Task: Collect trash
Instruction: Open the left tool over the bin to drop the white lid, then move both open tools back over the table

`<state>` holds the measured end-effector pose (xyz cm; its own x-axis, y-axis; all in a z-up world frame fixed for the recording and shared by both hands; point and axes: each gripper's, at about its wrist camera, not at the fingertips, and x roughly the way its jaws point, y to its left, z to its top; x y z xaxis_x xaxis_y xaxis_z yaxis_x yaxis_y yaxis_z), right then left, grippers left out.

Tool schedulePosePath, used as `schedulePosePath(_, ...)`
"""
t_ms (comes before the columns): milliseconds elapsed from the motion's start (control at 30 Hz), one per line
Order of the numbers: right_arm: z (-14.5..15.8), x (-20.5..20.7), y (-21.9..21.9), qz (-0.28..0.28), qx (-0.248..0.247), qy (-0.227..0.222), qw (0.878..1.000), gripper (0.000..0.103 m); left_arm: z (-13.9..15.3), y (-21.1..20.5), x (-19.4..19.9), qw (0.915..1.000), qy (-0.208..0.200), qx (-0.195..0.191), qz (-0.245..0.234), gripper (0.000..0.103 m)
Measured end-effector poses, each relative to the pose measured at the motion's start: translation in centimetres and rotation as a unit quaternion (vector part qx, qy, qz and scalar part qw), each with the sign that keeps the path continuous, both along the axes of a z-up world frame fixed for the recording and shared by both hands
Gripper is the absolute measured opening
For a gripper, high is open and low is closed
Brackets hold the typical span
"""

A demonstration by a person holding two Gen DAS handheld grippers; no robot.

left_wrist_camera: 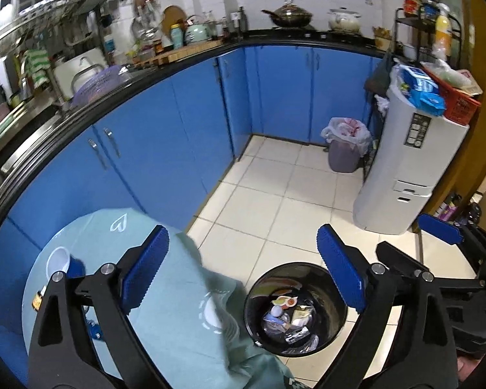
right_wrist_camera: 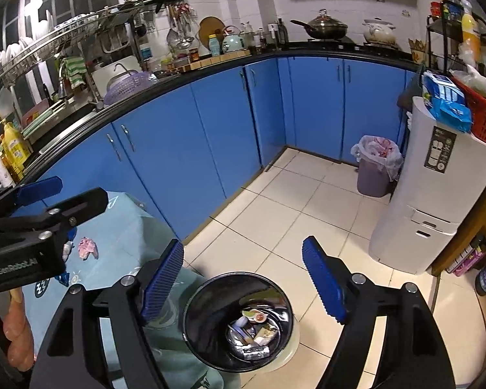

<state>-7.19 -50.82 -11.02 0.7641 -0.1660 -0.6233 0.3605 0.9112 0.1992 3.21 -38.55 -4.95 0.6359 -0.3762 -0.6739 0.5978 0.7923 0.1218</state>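
Trash left on the bench, both tongs empty above the black bin.
Pink crumpled scrap [right_wrist_camera: 87, 248] lies on the bench [right_wrist_camera: 126, 227] towards its far edge, left of the right tongs [right_wrist_camera: 243, 278]; left tongs [left_wrist_camera: 243, 269], jaws apart like the right pair, hang nearer. Black bin [right_wrist_camera: 210, 317] stands on the floor beside the bench's right edge.

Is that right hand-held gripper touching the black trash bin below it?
Apart. In the right wrist view the right hand-held gripper has its blue fingers spread wide and empty, well above the black trash bin, with floor tile visible between them.
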Motion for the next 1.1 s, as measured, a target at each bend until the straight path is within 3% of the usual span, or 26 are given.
schedulePosePath(300, 0.0, 4.1, 6.0, 0.075, -0.022, 0.003, 0.997, 0.074, -1.2, 8.4, 3.4, 0.9941, 0.005, 0.008, 0.108, 0.092)
schedulePosePath(733, -2.7, 12.5, 18.9, 0.214, -0.031, 0.043, 0.975, 0.074, -6.7, 26.8, 8.7, 0.9627, 0.057, 0.043, 0.261, 0.091)
schedulePosePath(867, -4.2, 15.0, 23.4, 0.254, -0.034, 0.062, 0.965, 0.074, -9.0, 31.9, 10.1, 0.9544, 0.093, 0.051, 0.279, 0.091)
schedulePosePath(1100, -7.2, 18.2, 29.8, 0.297, -0.043, 0.108, 0.948, 0.074, -12.6, 35.8, 12.2, 0.9565, 0.147, 0.048, 0.248, 0.091)
